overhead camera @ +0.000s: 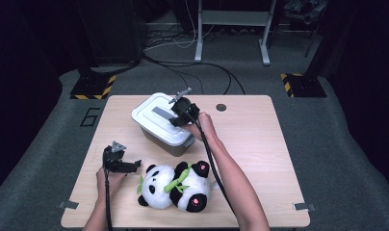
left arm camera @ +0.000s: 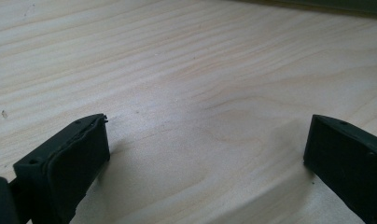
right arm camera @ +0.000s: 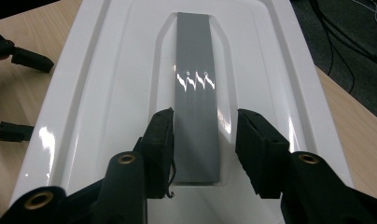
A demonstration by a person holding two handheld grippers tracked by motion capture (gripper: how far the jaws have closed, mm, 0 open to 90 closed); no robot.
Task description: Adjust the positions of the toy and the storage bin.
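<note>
**Right gripper at the lid handle**

In the right gripper view, I see my right gripper straddling the grey handle of the white lid: left pad touching, right pad just apart. The high view adds the box mid-table, a panda toy nearby, and my left gripper, jaws spread over the bare table.

The high view looks down and forward from above my side of the table, taking in all of it and the floor beyond. The camera on my left gripper faces the bare wood from close up, between its wide-set jaws. The one on my right gripper looks along the lid and its grey handle, very near. High and right views share that lid.
</note>
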